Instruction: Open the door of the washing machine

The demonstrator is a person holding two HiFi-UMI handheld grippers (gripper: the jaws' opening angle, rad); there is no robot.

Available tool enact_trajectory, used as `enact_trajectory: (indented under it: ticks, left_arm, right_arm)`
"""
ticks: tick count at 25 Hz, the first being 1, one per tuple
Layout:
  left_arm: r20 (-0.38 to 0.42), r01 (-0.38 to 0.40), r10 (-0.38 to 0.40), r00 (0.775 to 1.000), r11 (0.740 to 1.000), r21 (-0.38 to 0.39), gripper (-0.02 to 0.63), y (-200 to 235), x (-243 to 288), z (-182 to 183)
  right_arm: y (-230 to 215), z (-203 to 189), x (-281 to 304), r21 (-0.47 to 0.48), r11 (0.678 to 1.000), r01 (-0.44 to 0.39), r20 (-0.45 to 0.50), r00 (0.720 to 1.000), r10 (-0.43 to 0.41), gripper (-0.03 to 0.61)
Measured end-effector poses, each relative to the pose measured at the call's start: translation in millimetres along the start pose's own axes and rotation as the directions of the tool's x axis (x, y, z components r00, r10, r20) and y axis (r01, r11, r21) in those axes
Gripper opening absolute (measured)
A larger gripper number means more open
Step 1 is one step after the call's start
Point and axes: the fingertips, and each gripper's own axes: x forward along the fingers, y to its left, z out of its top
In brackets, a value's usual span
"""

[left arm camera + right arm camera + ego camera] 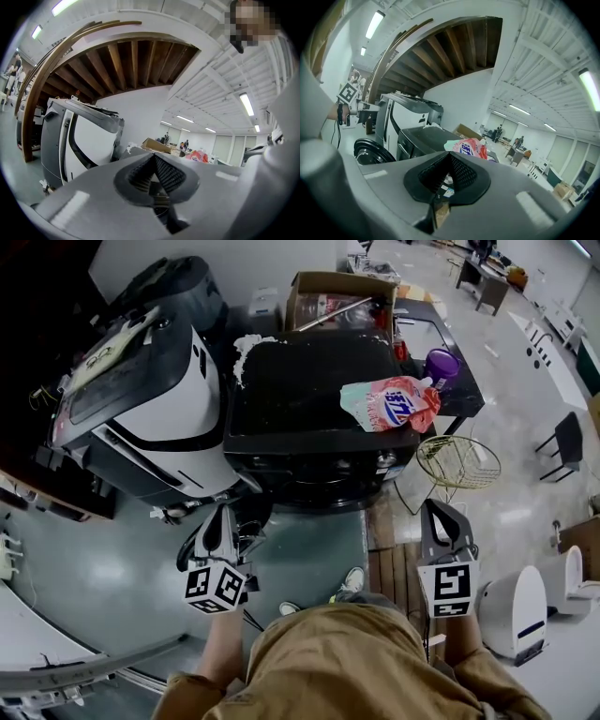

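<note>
Both tongs are closed with nothing between them. The left tongs (222, 517) and the right tongs (436, 512) are in front of the black washing machine (300, 390). Its round door (370, 152) stands swung open at the front's left edge. 1 detergent pouch (389, 404) lies by the top's right edge.
</note>
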Motion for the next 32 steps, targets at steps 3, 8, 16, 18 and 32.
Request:
enact_trajectory:
  ticks: [3, 8, 16, 18, 32]
  left_arm:
    - [-0.001, 0.005, -0.005, 1.0, 1.0, -0.002, 0.06, -3.4, 8.7, -0.7]
    - [-0.007, -0.006, 0.006, 1.0, 1.0, 0.004, 0.061, -0.1, 15.6, -2.4]
    - [-0.026, -0.009, 0.01, 1.0, 1.0, 0.019, 0.06, 5.1, 14.4, -1.1]
    - [-0.029, -0.01, 0.011, 1.0, 1.0, 0.021, 0.061, 5.8, 12.9, -0.9]
    - [-0.027, -0.028, 0.029, 0.999, 0.999, 0.015, 0.06, 11.0, -1.0, -1.3]
  right_arm:
    - [-2.4, 2.5, 6.6, -0.009, 1.0, -0.005, 0.003, 1.0, 0.005, 0.005]
    - [-1.8, 7.2, 13.8, -0.003, 1.0, -0.018, 0.017, 1.0, 0.018, 0.005]
    - [6.3, 14.3, 14.9, 0.013, 0.999, -0.032, 0.035, 0.999, 0.032, 0.005]
    - [8.8, 14.4, 14.4, 0.015, 0.999, -0.036, 0.035, 0.999, 0.035, 0.005]
    - [18.6, 24.0, 10.9, -0.01, 0.998, -0.058, 0.045, 0.997, 0.058, 0.005]
